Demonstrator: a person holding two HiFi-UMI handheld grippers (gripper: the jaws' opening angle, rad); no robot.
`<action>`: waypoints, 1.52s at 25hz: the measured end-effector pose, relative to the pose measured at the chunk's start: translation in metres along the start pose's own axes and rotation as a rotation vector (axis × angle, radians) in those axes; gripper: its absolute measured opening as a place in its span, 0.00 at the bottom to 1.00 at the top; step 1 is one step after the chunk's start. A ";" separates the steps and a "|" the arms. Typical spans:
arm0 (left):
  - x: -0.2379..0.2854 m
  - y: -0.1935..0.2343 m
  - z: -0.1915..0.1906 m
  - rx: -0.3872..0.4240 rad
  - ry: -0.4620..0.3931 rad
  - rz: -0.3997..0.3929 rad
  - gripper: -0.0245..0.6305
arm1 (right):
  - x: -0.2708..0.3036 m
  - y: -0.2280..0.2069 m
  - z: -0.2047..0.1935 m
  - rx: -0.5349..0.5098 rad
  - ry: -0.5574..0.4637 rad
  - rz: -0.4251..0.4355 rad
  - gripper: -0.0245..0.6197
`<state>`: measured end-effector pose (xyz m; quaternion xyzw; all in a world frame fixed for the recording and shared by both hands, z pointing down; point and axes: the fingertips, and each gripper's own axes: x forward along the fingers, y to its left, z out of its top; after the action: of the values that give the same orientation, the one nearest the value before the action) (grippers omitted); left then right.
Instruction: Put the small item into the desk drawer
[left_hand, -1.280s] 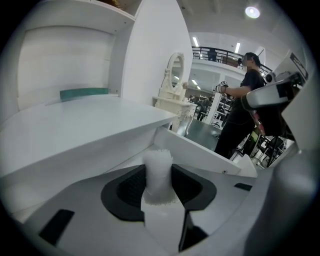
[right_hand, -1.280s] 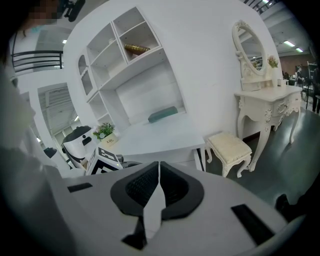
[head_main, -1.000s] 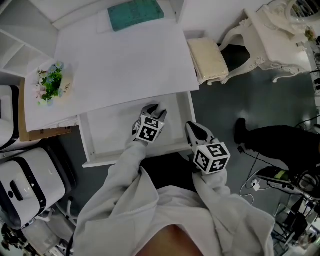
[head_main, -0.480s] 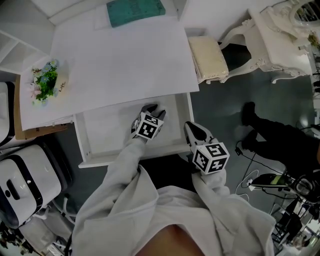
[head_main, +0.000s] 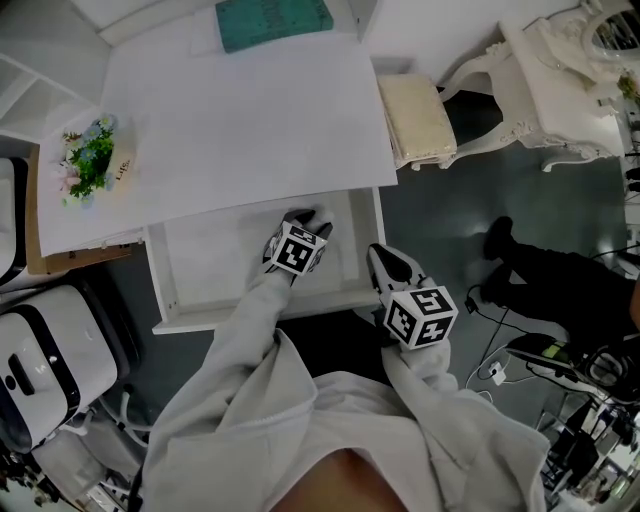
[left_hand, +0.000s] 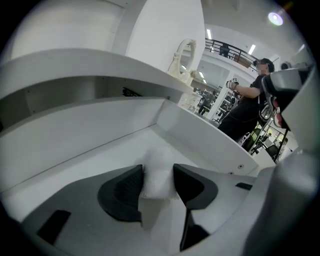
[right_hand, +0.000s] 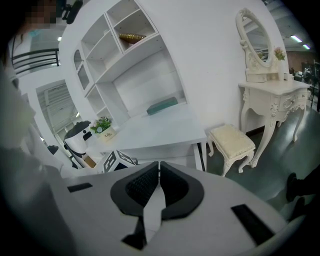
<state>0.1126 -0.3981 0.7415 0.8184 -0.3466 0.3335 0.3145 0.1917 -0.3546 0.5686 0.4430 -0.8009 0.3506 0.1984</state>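
The white desk drawer (head_main: 200, 262) stands pulled out below the desk top. My left gripper (head_main: 308, 216) reaches down into its right part. In the left gripper view a small soft white item (left_hand: 156, 169) sits between the jaws of the left gripper (left_hand: 158, 183), just above the drawer floor (left_hand: 95, 155). It touches both dark pads, and the jaws have just been opening around it. My right gripper (head_main: 381, 256) hangs outside the drawer's front right corner. The right gripper (right_hand: 159, 172) is shut with nothing in it.
On the desk top (head_main: 240, 120) lie a teal book (head_main: 272, 22) at the back and a flower pot (head_main: 90, 165) at the left. A cushioned stool (head_main: 415, 118) and a white dressing table (head_main: 560, 75) stand to the right. A white machine (head_main: 40, 365) is at the left. A person in black (left_hand: 247, 107) stands beyond.
My left gripper has sunk a little deeper into the drawer with the white item. The right gripper has stayed put. The dark shoe on the floor at the right has shifted.
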 end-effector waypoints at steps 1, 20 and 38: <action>-0.001 0.000 0.000 0.013 0.001 0.010 0.34 | 0.000 0.000 0.000 0.000 -0.001 0.001 0.09; -0.039 0.002 -0.017 -0.070 0.036 0.032 0.57 | 0.003 0.021 0.008 -0.008 -0.049 0.065 0.09; -0.156 0.015 -0.028 -0.111 -0.058 -0.012 0.57 | -0.002 0.098 0.014 0.014 -0.139 0.063 0.09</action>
<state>0.0079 -0.3302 0.6426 0.8111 -0.3686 0.2877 0.3514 0.1091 -0.3283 0.5200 0.4424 -0.8237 0.3307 0.1282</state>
